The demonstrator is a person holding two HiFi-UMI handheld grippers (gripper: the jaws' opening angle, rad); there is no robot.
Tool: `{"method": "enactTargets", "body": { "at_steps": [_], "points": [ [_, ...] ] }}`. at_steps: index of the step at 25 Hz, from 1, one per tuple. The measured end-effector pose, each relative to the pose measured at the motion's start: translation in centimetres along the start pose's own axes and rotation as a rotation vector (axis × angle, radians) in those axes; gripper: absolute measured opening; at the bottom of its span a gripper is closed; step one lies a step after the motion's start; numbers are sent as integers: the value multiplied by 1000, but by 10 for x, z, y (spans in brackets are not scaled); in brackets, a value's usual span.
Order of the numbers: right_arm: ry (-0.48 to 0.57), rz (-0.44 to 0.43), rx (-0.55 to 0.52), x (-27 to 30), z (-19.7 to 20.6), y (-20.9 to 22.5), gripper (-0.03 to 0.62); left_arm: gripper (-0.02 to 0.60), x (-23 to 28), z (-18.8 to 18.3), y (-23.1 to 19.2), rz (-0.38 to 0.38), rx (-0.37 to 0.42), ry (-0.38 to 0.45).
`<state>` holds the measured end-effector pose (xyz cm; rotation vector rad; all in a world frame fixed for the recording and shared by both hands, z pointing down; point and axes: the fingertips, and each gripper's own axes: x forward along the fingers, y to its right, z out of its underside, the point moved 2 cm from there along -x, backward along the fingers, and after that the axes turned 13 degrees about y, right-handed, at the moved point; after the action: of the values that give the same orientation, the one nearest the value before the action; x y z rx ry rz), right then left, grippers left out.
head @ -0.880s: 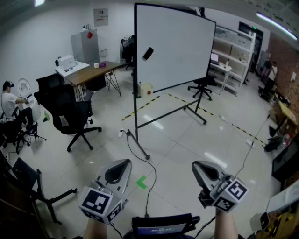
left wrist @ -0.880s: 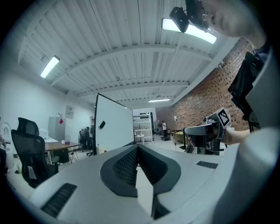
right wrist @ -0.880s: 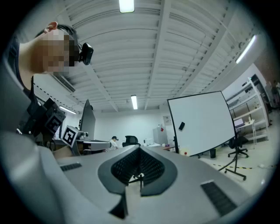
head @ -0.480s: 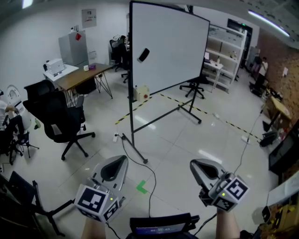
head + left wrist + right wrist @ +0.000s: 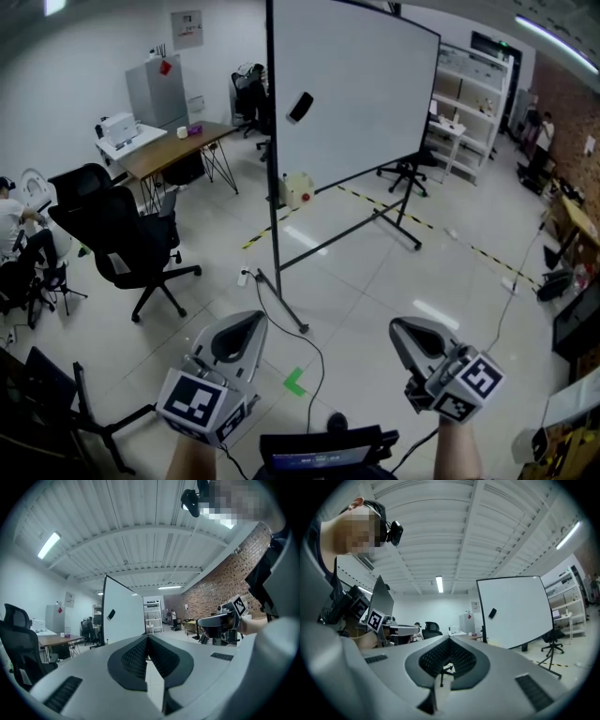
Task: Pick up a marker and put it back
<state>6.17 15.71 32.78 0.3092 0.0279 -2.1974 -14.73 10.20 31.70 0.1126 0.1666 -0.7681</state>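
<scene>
Rolling whiteboard (image 5: pixel 356 94) in an office
Black office chair (image 5: pixel 131 246) left of it, wooden desk (image 5: pixel 178 148) behind the chair, green tape mark (image 5: pixel 294 381) in front

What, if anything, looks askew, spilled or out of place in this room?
Nothing looks spilled or broken. A small black object sits tilted on the whiteboard, and a black cable trails loose across the floor below it, which could trip someone.

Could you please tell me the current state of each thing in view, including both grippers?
left gripper: jaws together, nothing between them.
right gripper: jaws together, nothing between them.
whiteboard: upright on its stand, surface blank.
eraser: stuck on the whiteboard, tilted.
office chair: upright, nobody in it.
</scene>
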Motion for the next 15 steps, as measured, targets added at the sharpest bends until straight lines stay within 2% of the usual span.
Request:
{"method": "enactTargets", "body": {
  "at_steps": [7,15],
  "points": [
    [-11,-54,14,23,0,71,12,0,65,4,-2,-46,26,-37],
    [-40,-183,12,37,-2,148,12,0,142,11,7,-120,71,-33]
  ]
}}
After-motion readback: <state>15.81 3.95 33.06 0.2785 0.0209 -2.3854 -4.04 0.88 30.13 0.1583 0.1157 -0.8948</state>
